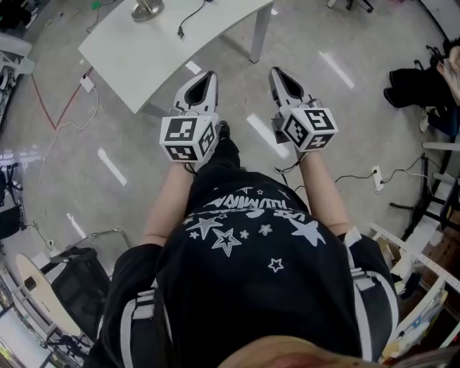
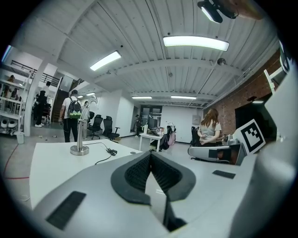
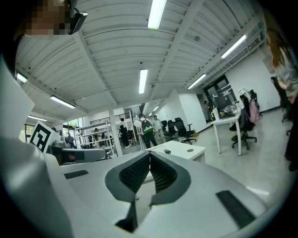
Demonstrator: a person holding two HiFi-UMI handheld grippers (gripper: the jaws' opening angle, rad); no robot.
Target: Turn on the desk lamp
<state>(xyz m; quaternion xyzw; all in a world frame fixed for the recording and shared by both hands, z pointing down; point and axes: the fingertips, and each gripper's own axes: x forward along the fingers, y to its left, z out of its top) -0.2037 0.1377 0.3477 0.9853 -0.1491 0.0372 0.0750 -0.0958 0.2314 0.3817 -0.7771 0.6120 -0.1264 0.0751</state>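
Observation:
The desk lamp's round metal base (image 1: pixel 147 8) stands at the far end of a white desk (image 1: pixel 165 54), and its black cable (image 1: pixel 185 23) trails across the top. In the left gripper view the lamp base (image 2: pixel 79 149) and its upright pole sit far left on the desk (image 2: pixel 51 162). My left gripper (image 1: pixel 208 75) and right gripper (image 1: pixel 277 72) are held side by side over the floor, short of the desk's near corner. Both point level towards the desk. Each has its jaws shut on nothing: left gripper (image 2: pixel 150 155), right gripper (image 3: pixel 150 155).
A power strip (image 1: pixel 376 178) and cables lie on the floor at right, a red cable (image 1: pixel 61 108) at left. A black bag (image 1: pixel 75 284) stands at lower left. A person with a backpack (image 2: pixel 73 118) stands beyond the desk; another (image 2: pixel 208 130) is at right.

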